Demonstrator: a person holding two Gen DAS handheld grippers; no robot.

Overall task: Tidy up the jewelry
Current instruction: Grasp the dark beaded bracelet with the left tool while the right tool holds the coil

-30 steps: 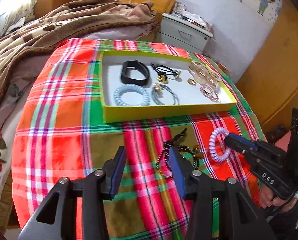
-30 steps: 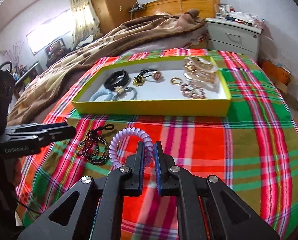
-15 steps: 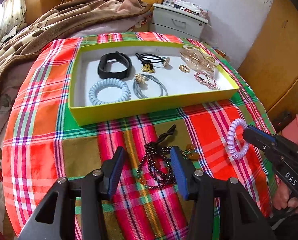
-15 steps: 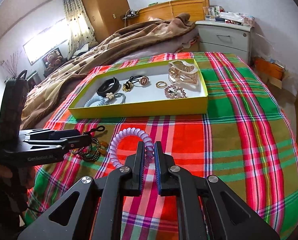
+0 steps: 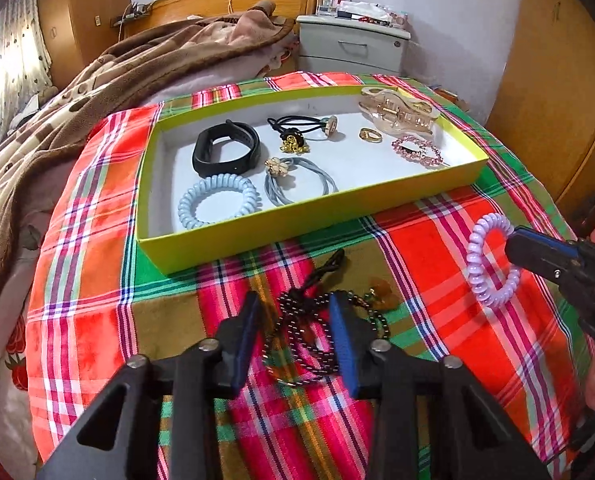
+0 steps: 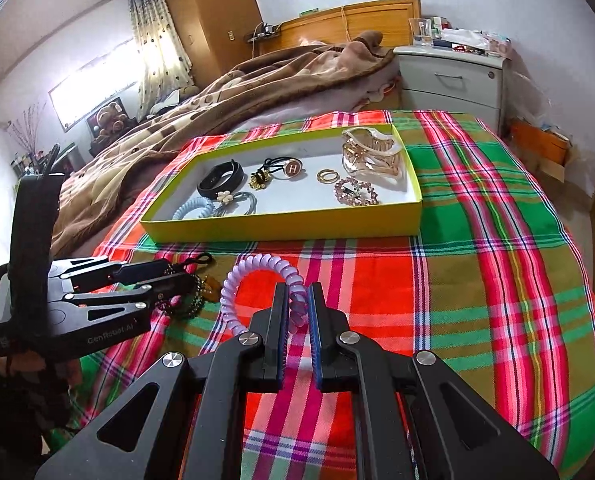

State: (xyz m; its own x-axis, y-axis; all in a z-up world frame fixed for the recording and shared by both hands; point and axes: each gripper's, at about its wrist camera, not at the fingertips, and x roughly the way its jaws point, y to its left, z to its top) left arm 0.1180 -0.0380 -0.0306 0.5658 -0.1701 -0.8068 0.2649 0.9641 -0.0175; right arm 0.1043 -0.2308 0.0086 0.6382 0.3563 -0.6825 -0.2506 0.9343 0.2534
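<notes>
A yellow-green tray [image 5: 297,224] [image 6: 281,228] on the plaid cloth holds a black band [image 5: 225,152], a blue coil tie [image 5: 217,204], hair ties, a ring, a pink clip and a claw clip [image 5: 397,114]. A dark beaded bracelet [image 5: 301,320] [image 6: 189,300] lies on the cloth in front of the tray. My left gripper [image 5: 293,336] [image 6: 173,276] is open, its fingers on either side of the bracelet. My right gripper [image 6: 297,312] [image 5: 513,248] is shut on a purple coil hair tie [image 6: 257,280] [image 5: 493,264], held above the cloth right of the bracelet.
The table is covered by a red, green and orange plaid cloth [image 5: 417,240]. A bed with a brown blanket [image 5: 117,80] lies behind and to the left. A grey nightstand [image 5: 353,46] stands at the back. A wooden wardrobe [image 5: 557,100] is on the right.
My left gripper has moved forward and down so its open fingers now straddle the beaded bracelet. My right gripper has lifted slightly, still holding the purple coil tie.
</notes>
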